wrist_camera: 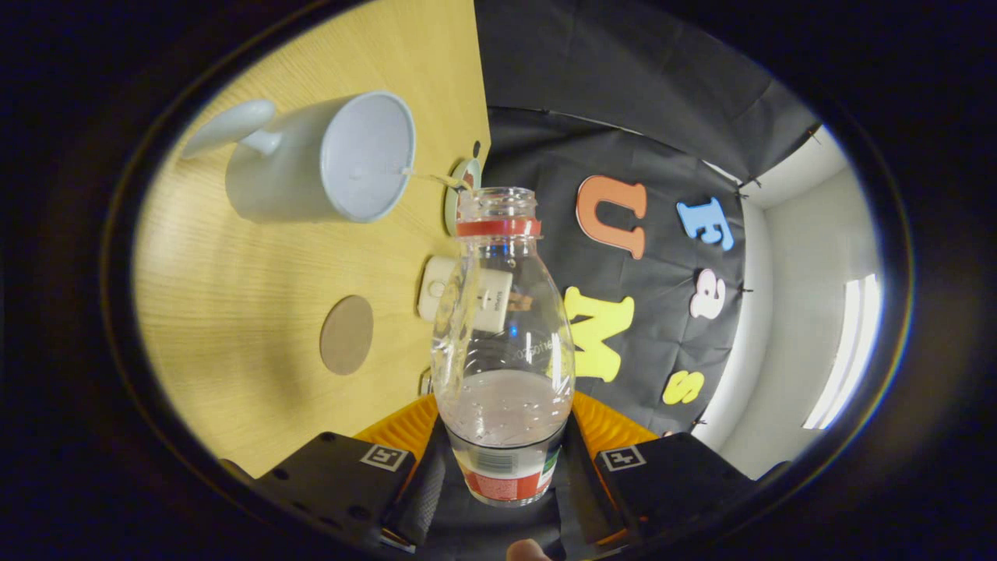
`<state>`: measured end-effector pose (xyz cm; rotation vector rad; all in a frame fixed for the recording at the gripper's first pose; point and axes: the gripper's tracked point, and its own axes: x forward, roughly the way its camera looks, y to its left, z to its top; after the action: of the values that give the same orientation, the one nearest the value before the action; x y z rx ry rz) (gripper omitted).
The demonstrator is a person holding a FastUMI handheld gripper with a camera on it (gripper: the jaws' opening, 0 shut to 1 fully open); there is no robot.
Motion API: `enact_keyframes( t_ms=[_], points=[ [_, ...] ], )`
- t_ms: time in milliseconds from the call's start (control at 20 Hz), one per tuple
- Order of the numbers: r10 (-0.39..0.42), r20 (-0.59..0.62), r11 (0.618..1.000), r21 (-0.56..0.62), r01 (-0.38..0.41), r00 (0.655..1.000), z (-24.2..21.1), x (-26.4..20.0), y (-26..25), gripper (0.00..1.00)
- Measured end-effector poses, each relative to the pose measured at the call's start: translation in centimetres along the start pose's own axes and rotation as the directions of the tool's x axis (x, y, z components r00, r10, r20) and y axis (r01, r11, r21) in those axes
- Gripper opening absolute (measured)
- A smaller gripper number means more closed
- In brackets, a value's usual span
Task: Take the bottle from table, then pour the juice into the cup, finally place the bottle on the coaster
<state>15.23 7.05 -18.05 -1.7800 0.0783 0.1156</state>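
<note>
Gripped low between my claw (506, 460) fingers, the uncapped juice bottle (505, 343) tips toward the cup (327, 160) on the desk (234, 312); thin plastic, light, slippery, so I squeeze gently

Clear bottle (502, 327) with a red neck ring and a red, white and green label. Pale grey-blue cup (327, 160). Brown round coaster (347, 334). Light wood-grain table (234, 312).
</note>
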Motion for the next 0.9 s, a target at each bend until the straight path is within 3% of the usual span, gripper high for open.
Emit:
enact_keyframes(
  t_ms=[900],
  points=[
    [-0.025,0.001,0.997,-0.071,0.025,1.0,-0.2,-0.2,-2.0,0.75]
  ],
)
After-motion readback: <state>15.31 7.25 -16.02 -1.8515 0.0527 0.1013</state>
